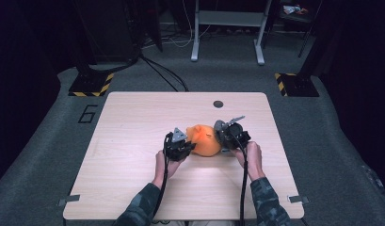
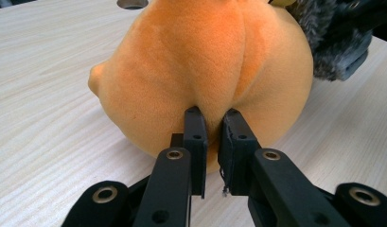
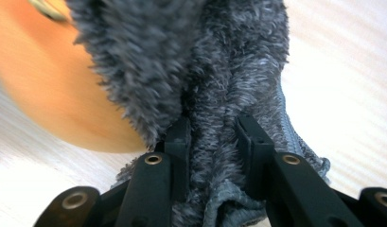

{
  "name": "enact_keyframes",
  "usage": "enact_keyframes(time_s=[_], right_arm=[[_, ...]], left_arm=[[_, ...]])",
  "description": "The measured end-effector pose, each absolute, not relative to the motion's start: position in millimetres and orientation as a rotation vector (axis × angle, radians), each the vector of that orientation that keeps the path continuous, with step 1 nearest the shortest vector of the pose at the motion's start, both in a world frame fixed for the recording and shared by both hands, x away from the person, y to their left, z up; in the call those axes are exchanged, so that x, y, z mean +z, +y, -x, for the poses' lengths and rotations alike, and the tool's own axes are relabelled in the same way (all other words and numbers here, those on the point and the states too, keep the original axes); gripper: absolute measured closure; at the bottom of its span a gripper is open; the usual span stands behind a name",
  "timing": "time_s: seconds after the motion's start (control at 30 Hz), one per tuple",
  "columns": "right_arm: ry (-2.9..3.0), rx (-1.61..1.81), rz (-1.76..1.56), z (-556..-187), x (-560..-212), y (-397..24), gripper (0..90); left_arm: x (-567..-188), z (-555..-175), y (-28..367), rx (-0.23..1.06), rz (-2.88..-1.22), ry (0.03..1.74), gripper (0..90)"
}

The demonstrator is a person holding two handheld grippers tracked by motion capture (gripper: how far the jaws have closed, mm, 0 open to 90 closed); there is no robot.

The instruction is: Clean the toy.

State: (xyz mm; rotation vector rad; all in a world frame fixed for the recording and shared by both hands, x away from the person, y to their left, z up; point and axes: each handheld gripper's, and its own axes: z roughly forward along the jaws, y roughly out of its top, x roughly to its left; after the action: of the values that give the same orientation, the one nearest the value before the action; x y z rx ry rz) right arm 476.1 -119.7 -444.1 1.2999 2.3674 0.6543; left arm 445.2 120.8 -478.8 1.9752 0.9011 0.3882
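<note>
An orange plush toy [image 1: 205, 140] lies in the middle of the wooden table [image 1: 133, 141]. In the left gripper view its rounded orange body [image 2: 205, 71] rises just beyond my jaws, and my left gripper [image 2: 212, 127] is shut on a pinch of its orange fabric. A dark grey fuzzy cloth part [image 3: 205, 71] with a zip edge hangs at the toy's right side. My right gripper [image 3: 212, 137] is shut on that grey cloth, which bunches between the jaws. In the high view the left gripper [image 1: 188, 147] is at the toy's left and the right gripper [image 1: 224, 141] at its right.
A round cable hole [image 1: 218, 104] sits near the table's far edge. Beyond the table are stand bases with yellow-black stripes [image 1: 92, 84] and a white frame [image 1: 228, 28] on the carpet. Bare tabletop lies to the left and front of the hands.
</note>
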Motion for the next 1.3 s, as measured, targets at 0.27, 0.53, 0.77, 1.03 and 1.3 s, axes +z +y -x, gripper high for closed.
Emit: enact_keyframes(time_s=[0.27,0.53,0.77,1.03,1.3], right_arm=[[2.42,0.568,-1.375,-486.5,-474.6,-129.7,69.2],[2.332,0.654,-1.332,-475.6,-444.7,-137.1,69.2],[2.299,0.789,-1.145,-461.4,-398.9,-110.4,69.2],[2.355,0.709,-1.003,-461.5,-397.2,-76.8,69.1],[2.355,0.706,-1.076,-467.2,-407.6,-92.1,69.1]], left_arm=[[-479.8,-445.2,121.2,0.394,-1.965,0.9,82.1],[-478.4,-444.4,122.0,0.395,-1.968,0.885,81.9],[-476.2,-442.8,117.7,0.411,-1.981,0.859,81.7],[-476.6,-443.1,118.3,0.408,-1.99,0.859,81.8],[-477.6,-443.6,119.1,0.398,-1.984,0.868,81.8]])
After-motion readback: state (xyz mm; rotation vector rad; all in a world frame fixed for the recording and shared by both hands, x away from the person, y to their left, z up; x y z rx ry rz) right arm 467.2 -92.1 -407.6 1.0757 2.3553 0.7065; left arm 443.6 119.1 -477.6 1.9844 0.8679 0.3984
